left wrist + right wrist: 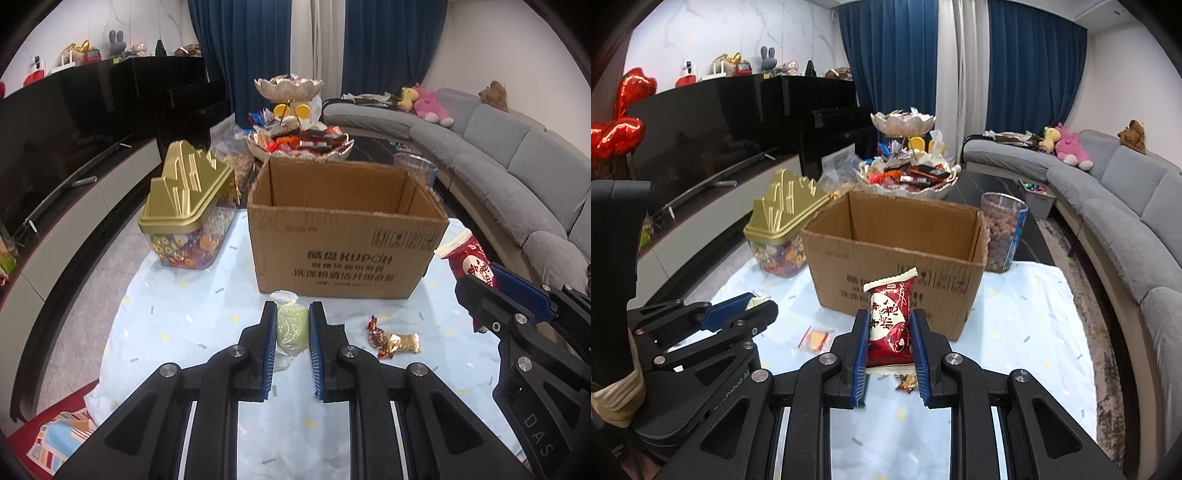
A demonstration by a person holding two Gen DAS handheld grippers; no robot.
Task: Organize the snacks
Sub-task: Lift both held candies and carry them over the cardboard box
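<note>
**Two soft snack packs held in front of the open box**

The left gripper is clamping a pale green wrapped snack between its blue pads, above the light tablecloth. The right gripper is squeezing a red snack packet at its middle, just before the cardboard box. Both packs are looking light and soft; the film is probably slippery, so a grip across the filled middle is seeming safer than one at the crimped ends. Two small wrapped candies are lying on the cloth. The bottom of the box is hidden behind its front wall, and the printing on the red packet is hard to read.
</note>
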